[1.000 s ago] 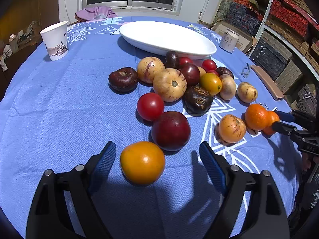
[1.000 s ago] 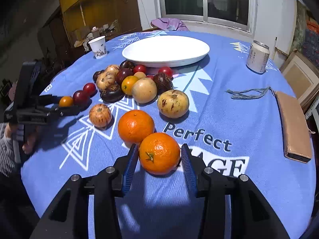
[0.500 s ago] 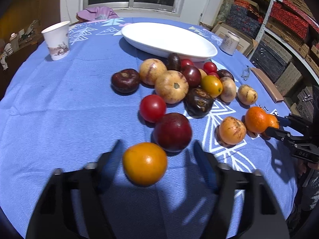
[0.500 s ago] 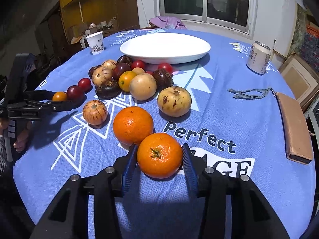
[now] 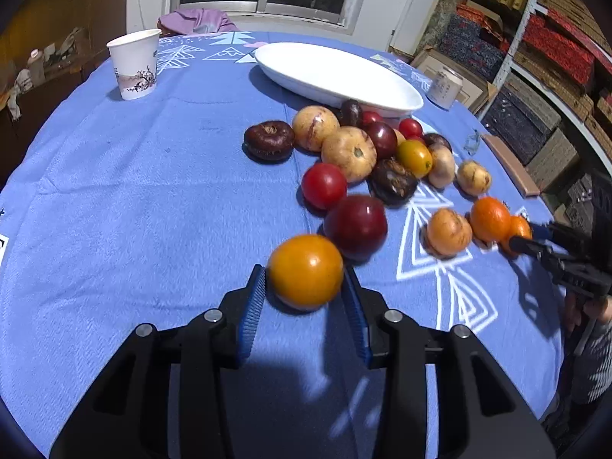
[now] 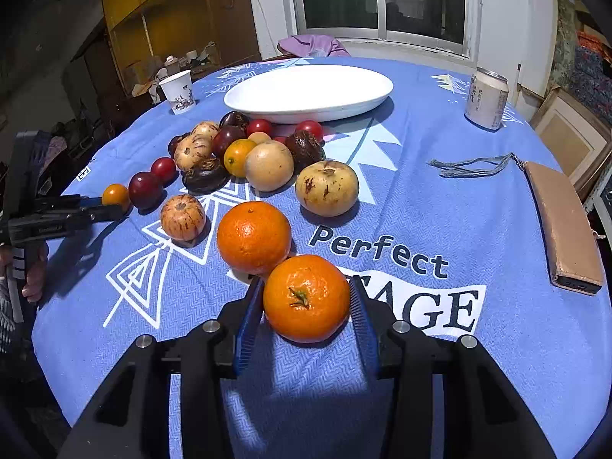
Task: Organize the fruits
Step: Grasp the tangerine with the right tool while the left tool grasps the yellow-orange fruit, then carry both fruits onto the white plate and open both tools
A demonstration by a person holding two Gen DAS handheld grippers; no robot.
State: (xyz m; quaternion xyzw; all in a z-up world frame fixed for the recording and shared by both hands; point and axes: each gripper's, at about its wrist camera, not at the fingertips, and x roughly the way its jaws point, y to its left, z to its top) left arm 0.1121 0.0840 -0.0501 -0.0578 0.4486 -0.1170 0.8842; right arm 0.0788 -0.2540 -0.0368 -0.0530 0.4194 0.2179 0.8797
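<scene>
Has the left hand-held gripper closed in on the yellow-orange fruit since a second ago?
Yes. The left hand-held gripper stood wide beside the yellow-orange fruit; now its jaws are closing, both pads about at the fruit's sides, which sits beside the dark red fruit as before.

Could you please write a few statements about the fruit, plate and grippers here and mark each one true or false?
1. The white plate holds no fruit. True.
2. The right gripper is around an orange. True.
3. The left gripper holds a red tomato. False: its jaws are closing on a yellow-orange tomato.
4. The paper cup lies tipped over. False: it stands upright.
5. A can stands on the table. True.
</scene>
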